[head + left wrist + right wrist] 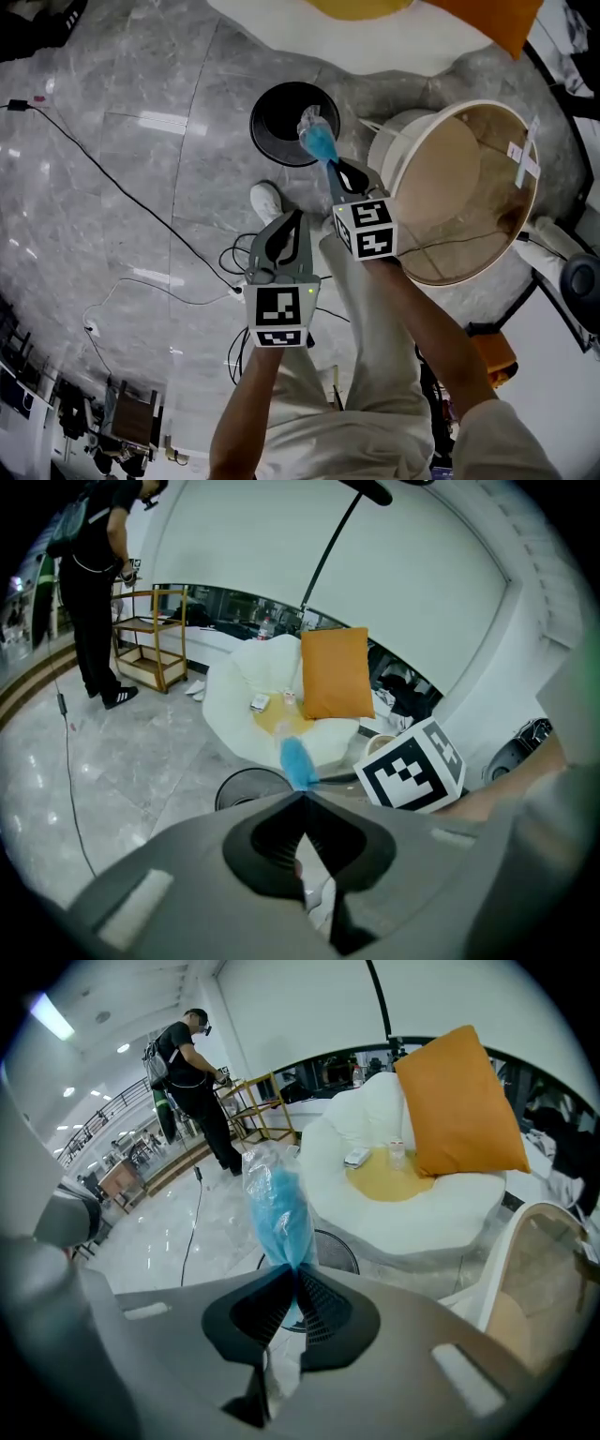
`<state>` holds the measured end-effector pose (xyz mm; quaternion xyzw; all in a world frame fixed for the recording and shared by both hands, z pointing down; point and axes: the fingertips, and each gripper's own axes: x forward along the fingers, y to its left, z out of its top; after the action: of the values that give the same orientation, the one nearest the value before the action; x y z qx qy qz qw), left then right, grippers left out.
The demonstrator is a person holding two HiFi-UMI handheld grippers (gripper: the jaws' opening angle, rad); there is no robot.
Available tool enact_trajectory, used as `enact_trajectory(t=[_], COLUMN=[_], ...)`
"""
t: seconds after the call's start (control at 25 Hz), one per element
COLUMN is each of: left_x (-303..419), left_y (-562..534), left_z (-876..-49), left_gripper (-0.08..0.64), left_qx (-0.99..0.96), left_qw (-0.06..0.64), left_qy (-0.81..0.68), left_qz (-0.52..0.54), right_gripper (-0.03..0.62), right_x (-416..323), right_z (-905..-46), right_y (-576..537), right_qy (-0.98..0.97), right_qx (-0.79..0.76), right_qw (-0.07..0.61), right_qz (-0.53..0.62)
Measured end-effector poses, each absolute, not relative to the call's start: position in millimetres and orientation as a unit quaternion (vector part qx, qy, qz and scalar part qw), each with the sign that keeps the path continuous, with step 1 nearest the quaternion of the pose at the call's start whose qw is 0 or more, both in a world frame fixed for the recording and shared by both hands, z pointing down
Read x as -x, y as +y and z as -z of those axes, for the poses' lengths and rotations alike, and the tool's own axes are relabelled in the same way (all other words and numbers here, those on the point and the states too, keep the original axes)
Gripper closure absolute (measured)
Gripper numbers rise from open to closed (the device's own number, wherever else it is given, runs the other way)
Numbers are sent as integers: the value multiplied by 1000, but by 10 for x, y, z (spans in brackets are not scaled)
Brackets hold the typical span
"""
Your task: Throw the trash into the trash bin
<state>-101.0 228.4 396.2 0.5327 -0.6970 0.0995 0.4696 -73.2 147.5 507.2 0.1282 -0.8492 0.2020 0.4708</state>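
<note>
Near the trash bin [281,120], blue trash [320,141] was held clamped in the right tongs [292,1269], the left tongs [302,794] shut empty; centring, then release, was judged due.

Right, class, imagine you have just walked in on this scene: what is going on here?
A person holds a gripper in each hand. The right gripper is clamped on a blue plastic wrapper, held out by the rim of the round black trash bin on the marble floor. The wrapper is not yet dropped. The left gripper is shut and empty, beside the right one.
</note>
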Motion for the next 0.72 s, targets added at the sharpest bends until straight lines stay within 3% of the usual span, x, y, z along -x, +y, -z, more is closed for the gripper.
enact_trajectory(t=[0.72], left_x=[1049], left_y=[2413], left_z=[-4856], left_gripper=[558], left_qx=[-512], left_qw=[488], left_qy=[-699], left_qz=[-104], right_gripper=[546], right_x=[803], right_z=[-6142], right_y=[1524], right_qy=[-829], right_qx=[-115], right_qw=[512], right_qz=[-192])
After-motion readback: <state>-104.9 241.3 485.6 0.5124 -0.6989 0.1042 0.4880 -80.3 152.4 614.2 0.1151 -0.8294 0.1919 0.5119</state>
